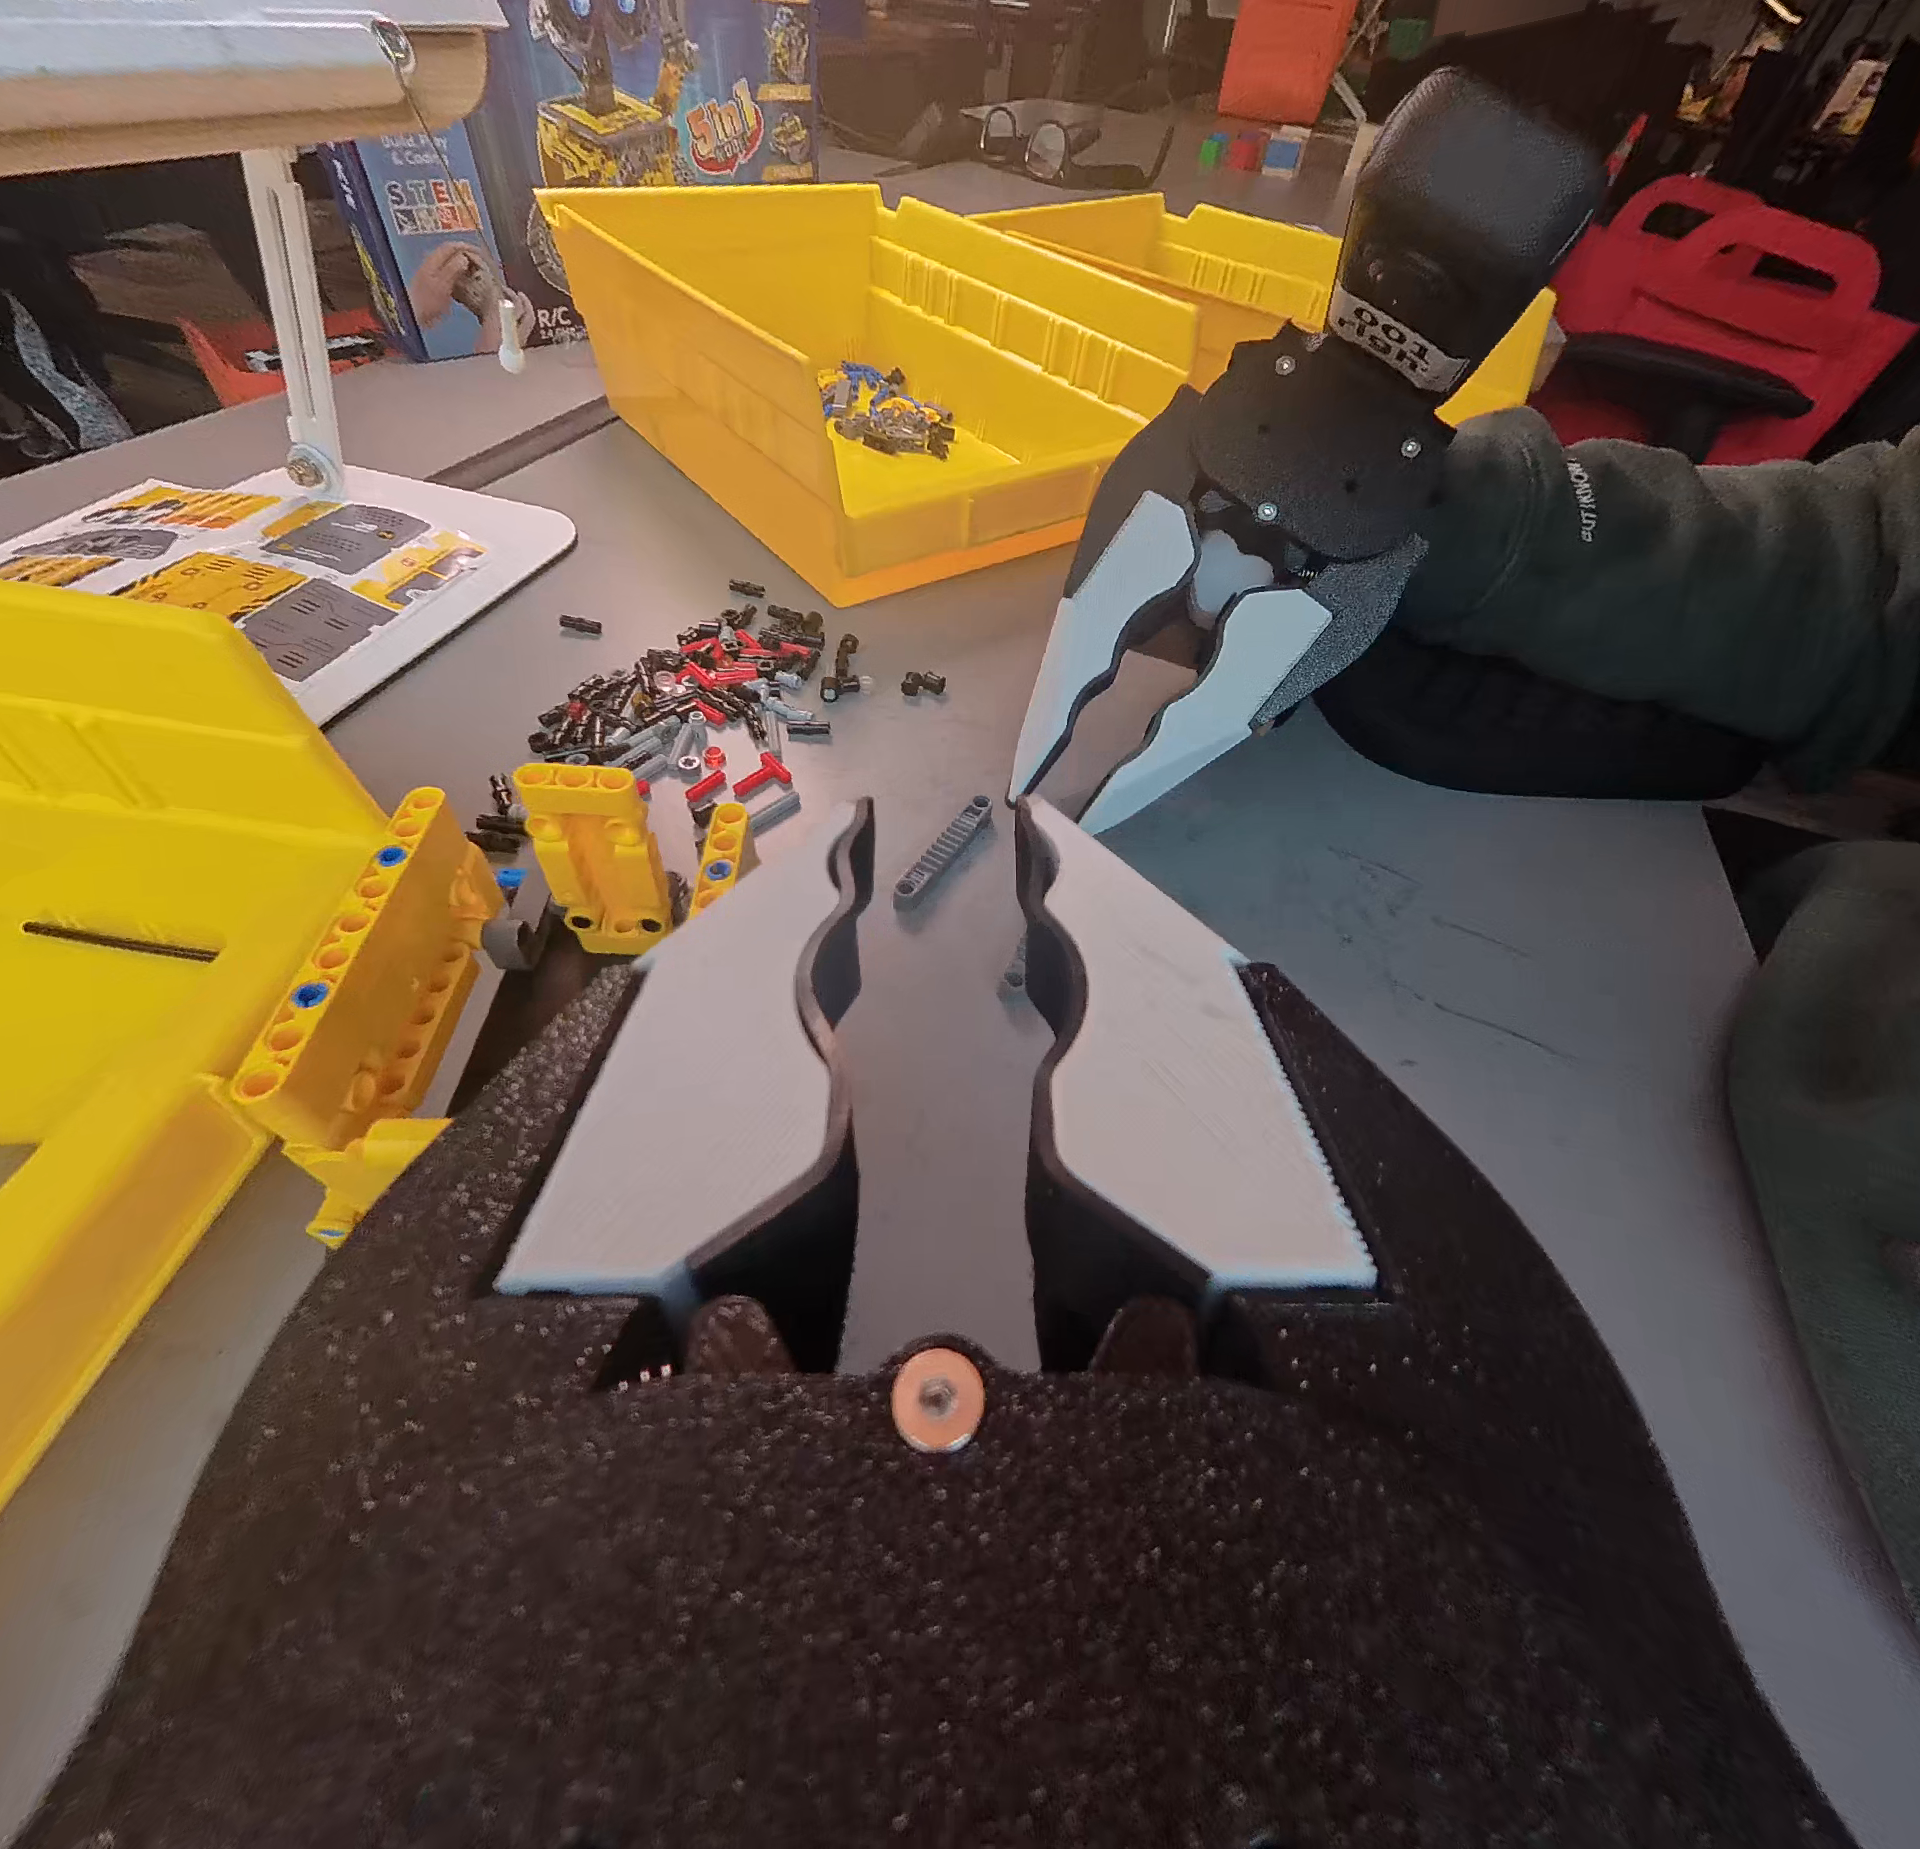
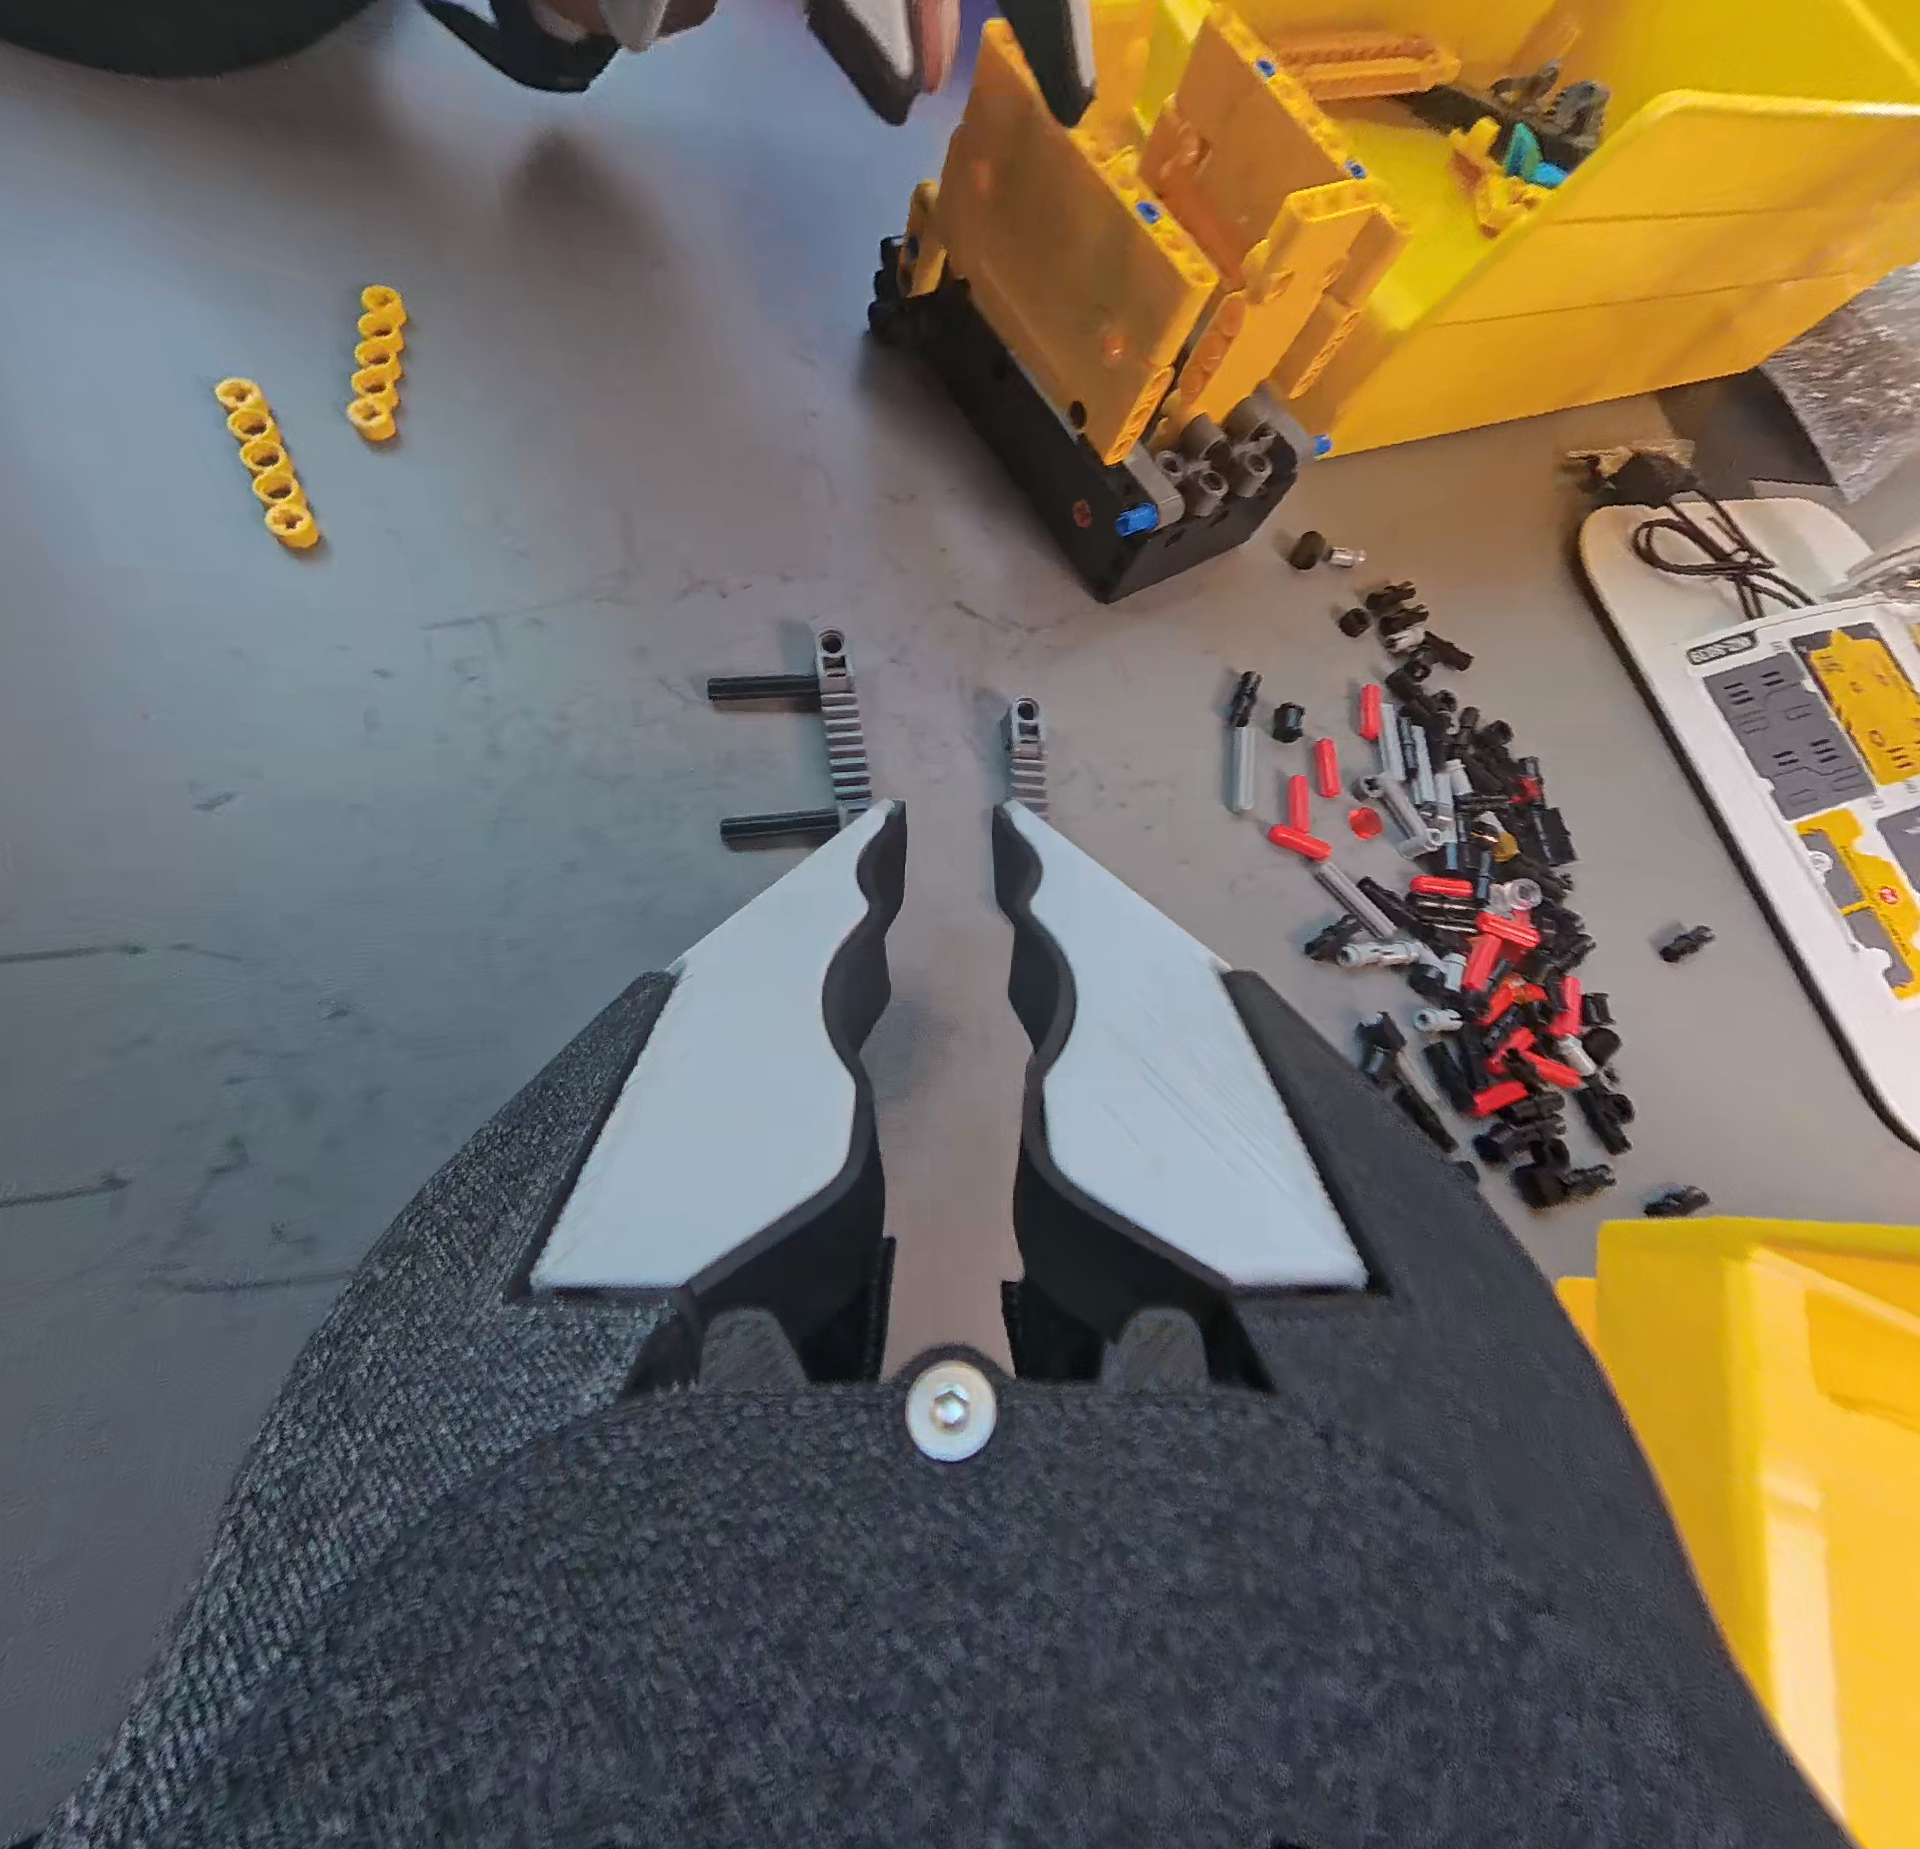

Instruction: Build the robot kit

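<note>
My left gripper (image 1: 943, 820) is open and empty and hovers over the grey table (image 1: 1403, 968). A grey toothed bar (image 1: 940, 854) lies on the table and shows between its tips. A second grey bar (image 1: 1016, 968) peeks from behind its right finger. My right gripper (image 2: 948, 817) is open and empty, low over the table. Its tips are just short of a grey toothed bar with two black pins (image 2: 842, 729) and a second grey bar (image 2: 1027, 750). The right gripper also shows in the left wrist view (image 1: 1055, 812), close beside the left gripper's right fingertip.
A pile of small black, red and grey pins (image 2: 1475, 916) lies to the right. A yellow and black built model (image 2: 1122, 345) stands against a yellow bin (image 2: 1662, 241). Two yellow beams (image 2: 267, 464) lie at the left. More yellow bins (image 1: 727, 345) and an instruction sheet (image 1: 260, 563) ring the table.
</note>
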Demonstrator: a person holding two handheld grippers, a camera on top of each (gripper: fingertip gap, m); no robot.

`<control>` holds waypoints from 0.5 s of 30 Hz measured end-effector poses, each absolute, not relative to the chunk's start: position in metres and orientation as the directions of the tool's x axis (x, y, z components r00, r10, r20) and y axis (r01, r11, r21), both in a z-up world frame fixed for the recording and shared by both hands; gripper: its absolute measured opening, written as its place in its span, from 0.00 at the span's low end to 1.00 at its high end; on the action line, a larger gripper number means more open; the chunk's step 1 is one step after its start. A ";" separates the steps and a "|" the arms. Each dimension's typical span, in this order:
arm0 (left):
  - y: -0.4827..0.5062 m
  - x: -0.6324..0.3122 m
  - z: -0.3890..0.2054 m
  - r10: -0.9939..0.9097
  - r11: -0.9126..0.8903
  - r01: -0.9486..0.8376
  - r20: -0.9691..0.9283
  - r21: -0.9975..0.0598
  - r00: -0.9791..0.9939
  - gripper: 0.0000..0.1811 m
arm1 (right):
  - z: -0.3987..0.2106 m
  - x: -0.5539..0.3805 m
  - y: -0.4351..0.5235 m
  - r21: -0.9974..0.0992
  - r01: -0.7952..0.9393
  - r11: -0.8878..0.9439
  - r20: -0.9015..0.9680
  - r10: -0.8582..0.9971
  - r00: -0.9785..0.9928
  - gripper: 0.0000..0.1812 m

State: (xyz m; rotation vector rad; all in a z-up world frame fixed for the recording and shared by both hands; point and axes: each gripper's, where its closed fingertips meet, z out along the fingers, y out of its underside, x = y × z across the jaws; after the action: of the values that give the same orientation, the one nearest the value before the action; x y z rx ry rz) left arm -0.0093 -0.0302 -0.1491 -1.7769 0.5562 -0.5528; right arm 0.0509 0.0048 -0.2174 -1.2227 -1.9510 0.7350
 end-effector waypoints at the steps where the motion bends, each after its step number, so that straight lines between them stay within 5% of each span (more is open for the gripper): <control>1: -0.029 -0.011 -0.148 -0.615 -0.251 -0.084 0.092 -0.964 0.783 0.15 | -0.213 0.050 0.010 -0.779 0.502 0.376 0.268 0.923 -0.276 0.09; 15: -0.029 -0.015 -0.148 -0.596 -0.295 -0.039 0.152 -0.955 0.788 0.17 | -0.222 0.048 0.046 -0.762 0.571 0.305 0.296 0.949 -0.112 0.10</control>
State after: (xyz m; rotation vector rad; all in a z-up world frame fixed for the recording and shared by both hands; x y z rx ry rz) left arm -0.0149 -0.0293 -0.1480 -1.8056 0.4903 -0.5916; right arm 0.0479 0.0460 -0.2218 -1.3668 -1.7914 0.6100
